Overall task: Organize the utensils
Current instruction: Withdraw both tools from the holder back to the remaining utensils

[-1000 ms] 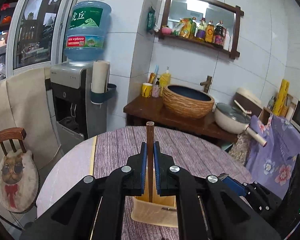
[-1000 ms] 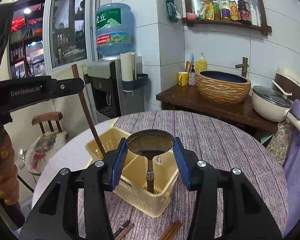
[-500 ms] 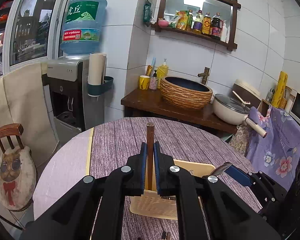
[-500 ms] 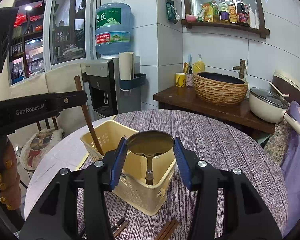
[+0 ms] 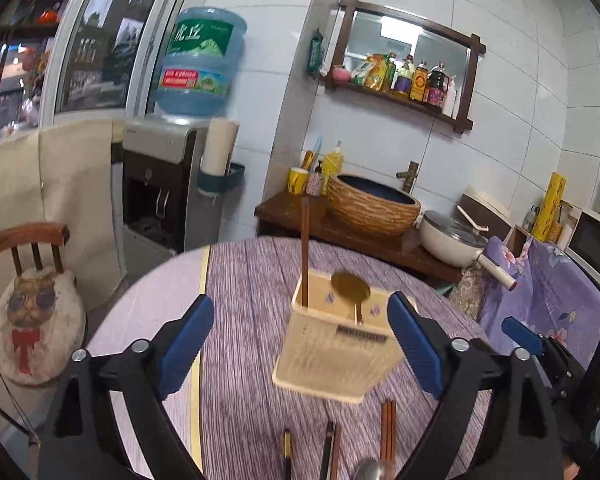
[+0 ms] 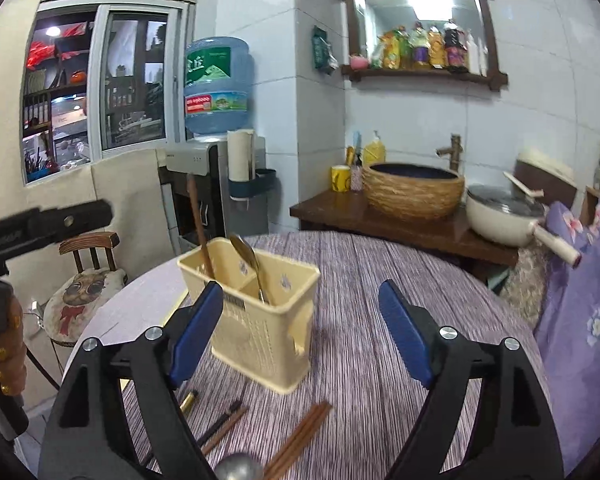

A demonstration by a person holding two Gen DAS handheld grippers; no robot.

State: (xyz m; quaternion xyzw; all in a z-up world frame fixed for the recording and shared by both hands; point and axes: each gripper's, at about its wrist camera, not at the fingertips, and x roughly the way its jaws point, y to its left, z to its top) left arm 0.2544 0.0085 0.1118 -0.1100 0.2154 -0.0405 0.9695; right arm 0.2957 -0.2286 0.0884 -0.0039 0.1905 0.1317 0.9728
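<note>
Cream plastic caddy (image 6: 260, 312) is taken as the landmark on the purple-striped table (image 6: 380, 300). Left of its divider a brown chopstick (image 6: 199, 228) is stood upright; right of it a bronze spoon (image 6: 249, 261) is leaned. The left gripper (image 5: 300, 344) and right gripper (image 6: 300, 324) are both held wide apart, empty, on the near side of the caddy. Loose chopsticks (image 6: 300, 436) and a steel spoon (image 6: 238, 468) are seen lying in front of the caddy. Sorting is judged partly done; a descent onto these pieces is called for next.
</note>
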